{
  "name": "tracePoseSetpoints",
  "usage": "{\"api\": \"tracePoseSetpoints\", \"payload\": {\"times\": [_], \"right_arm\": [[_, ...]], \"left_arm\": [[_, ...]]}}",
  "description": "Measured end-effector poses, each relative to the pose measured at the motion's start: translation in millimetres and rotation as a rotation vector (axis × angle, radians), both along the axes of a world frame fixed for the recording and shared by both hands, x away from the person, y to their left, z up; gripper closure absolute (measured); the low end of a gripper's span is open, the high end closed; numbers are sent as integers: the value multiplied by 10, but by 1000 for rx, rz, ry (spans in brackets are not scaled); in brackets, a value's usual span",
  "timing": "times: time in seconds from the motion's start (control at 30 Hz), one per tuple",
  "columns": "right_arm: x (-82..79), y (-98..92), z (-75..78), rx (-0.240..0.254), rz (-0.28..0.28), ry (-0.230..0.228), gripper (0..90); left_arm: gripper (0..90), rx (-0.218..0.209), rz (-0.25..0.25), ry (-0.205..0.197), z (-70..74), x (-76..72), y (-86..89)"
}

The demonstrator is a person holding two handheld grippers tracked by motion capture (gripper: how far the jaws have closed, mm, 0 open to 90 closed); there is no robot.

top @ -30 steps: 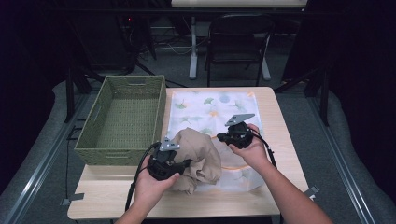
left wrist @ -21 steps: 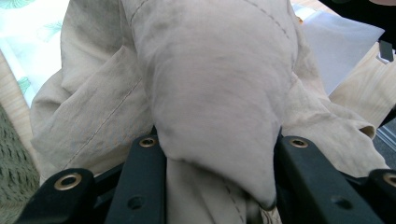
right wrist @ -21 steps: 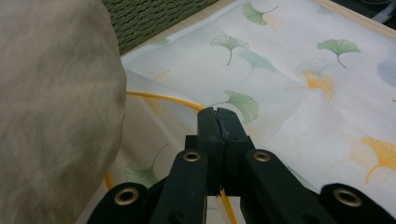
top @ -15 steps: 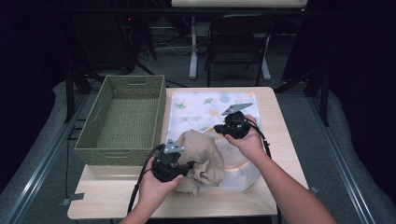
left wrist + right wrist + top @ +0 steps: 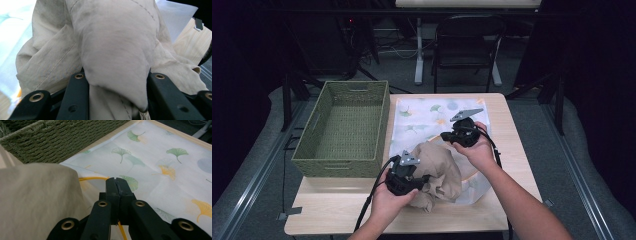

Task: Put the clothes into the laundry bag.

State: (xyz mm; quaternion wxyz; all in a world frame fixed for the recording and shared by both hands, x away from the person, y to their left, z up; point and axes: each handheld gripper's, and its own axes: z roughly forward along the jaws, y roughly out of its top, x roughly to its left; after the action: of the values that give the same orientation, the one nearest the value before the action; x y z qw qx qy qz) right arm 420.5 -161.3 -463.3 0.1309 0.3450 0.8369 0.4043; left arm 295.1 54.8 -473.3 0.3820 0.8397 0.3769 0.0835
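Note:
A crumpled beige garment [image 5: 439, 172] lies on a white cloth printed with ginkgo leaves [image 5: 427, 112] on the wooden table. My left gripper [image 5: 419, 181] is at the garment's near left side, shut on a thick fold of it; in the left gripper view the beige garment [image 5: 112, 50] bulges between the jaws of the left gripper [image 5: 117, 77]. My right gripper [image 5: 448, 136] sits at the garment's far right edge. In the right gripper view the right gripper [image 5: 116, 180] is shut on a thin yellow edge [image 5: 91, 178] of the printed cloth [image 5: 155, 157].
A green woven basket [image 5: 307, 142] stands at the table's left, and its wall [image 5: 50, 140] is close beyond the right gripper. A folding chair [image 5: 467, 40] and desk legs stand behind the table. Bare wood [image 5: 337, 210] runs along the near edge.
My left gripper has shifted right with the garment in it, bunching the fabric further onto the printed cloth. The right gripper has edged slightly farther away and stays shut.

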Motion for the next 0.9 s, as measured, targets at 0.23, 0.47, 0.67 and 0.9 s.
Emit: {"api": "tracePoseSetpoints", "payload": {"times": [0.23,0.47,0.67,0.9], "right_arm": [[-7,-1,9,5,6,2,896],[-20,13,13,4,9,-1,897],[-49,11,29,9,16,-11,897],[-93,7,58,9,23,-26,896]], "left_arm": [[661,2,-33,11,-49,0,-129],[661,3,-27,13,-115,71,-183],[662,-4,-11,23,-180,150,-202],[661,-14,22,26,-233,258,-223]]}}
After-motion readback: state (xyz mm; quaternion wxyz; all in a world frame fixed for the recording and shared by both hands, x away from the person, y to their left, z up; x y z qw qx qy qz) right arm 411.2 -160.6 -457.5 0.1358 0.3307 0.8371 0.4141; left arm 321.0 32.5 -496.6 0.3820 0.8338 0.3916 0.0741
